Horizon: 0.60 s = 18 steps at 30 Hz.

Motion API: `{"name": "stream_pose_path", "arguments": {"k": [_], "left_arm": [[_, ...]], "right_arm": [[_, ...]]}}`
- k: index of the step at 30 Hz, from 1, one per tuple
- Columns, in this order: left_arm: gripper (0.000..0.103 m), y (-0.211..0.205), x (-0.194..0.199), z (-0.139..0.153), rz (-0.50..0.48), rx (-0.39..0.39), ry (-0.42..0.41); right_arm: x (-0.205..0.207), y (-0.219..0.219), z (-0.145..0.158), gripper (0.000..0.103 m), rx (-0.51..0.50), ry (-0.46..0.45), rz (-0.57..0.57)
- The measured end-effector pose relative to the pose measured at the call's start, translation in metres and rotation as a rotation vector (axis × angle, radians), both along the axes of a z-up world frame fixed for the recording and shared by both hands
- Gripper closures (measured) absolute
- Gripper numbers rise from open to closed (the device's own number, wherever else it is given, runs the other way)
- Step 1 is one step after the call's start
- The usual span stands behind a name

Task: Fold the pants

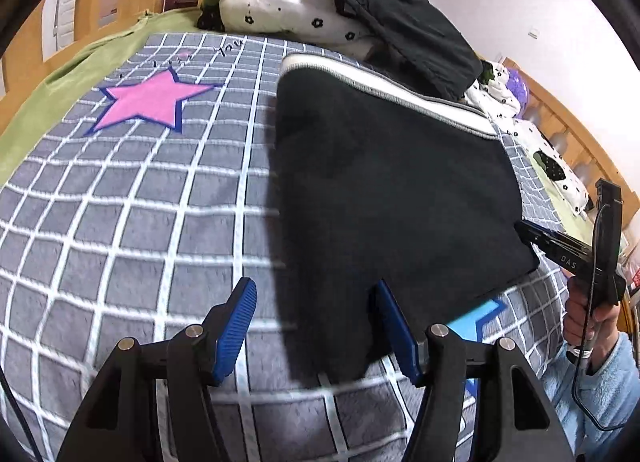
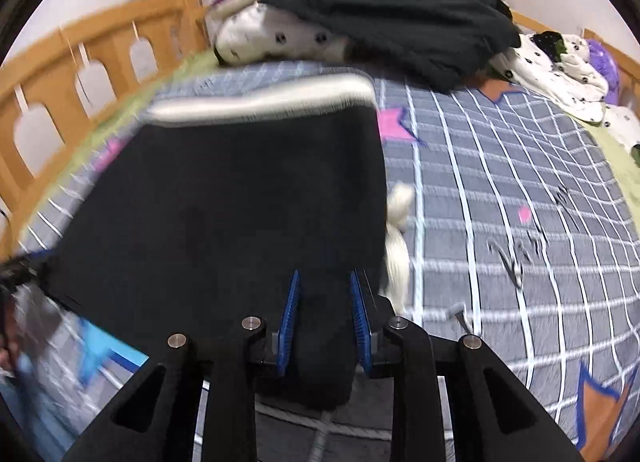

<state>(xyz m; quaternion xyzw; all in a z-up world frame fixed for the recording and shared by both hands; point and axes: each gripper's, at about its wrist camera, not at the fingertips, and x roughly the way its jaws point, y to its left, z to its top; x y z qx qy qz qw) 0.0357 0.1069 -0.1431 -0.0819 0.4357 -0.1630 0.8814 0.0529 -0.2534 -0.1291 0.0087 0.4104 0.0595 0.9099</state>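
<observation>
The black pants (image 1: 384, 190) lie folded on the bed's checked blanket (image 1: 132, 222), with the white waistband (image 1: 384, 90) at the end far from both grippers. The left gripper (image 1: 316, 326) has its blue pads well apart; the near left corner of the pants lies between them, close against the right pad, but I cannot tell whether that pad touches the cloth. The right gripper (image 2: 326, 326) stands narrow, and a bunch of black cloth from the near edge sits between its pads. The pads seem to lie against the fabric, but the picture is blurred, so I cannot tell whether they really clamp it.

I judge the next step is one more fold — the near edge carried toward the waistband. Several things could go wrong here. Only one side seems to be taken, so if the right hand lifts alone, the fold will come out skewed. If its hold is loose, the thick cloth may slip out halfway. The left gripper may also close on the blanket under the corner and drag it up too. A white drawstring (image 2: 400, 230) hangs out just right of the right gripper — it may stay outside the fold.
</observation>
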Motion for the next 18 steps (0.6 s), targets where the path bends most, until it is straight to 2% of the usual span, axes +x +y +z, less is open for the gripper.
{"name": "stream_pose_path", "arguments": {"k": [4, 7, 11, 13, 15, 17, 18], "left_arm": [[0.043, 0.000, -0.019, 0.007, -0.048, 0.032, -0.025], [0.043, -0.011, -0.032, 0.008, -0.109, 0.110, -0.044], [0.043, -0.032, -0.042, 0.000, -0.105, 0.349, -0.113], [0.043, -0.039, -0.042, -0.002, -0.101, 0.426, -0.142], [0.054, -0.044, -0.042, 0.001, -0.089, 0.438, -0.193], [0.080, -0.042, -0.037, 0.006, -0.050, 0.386, -0.208], [0.081, -0.039, -0.035, 0.008, -0.016, 0.365, -0.209]], "right_arm": [[-0.005, -0.005, 0.004, 0.077, 0.033, -0.015, -0.016], [-0.006, -0.010, 0.003, 0.076, 0.069, -0.008, -0.026], [-0.009, -0.007, 0.003, 0.072, 0.049, -0.022, -0.029], [-0.010, -0.006, 0.004, 0.067, 0.044, -0.012, -0.028], [-0.012, -0.008, 0.004, 0.066, 0.055, -0.003, -0.025], [-0.013, -0.011, 0.002, 0.064, 0.076, 0.005, -0.030], [-0.013, -0.014, 0.001, 0.063, 0.094, 0.013, -0.036]]}}
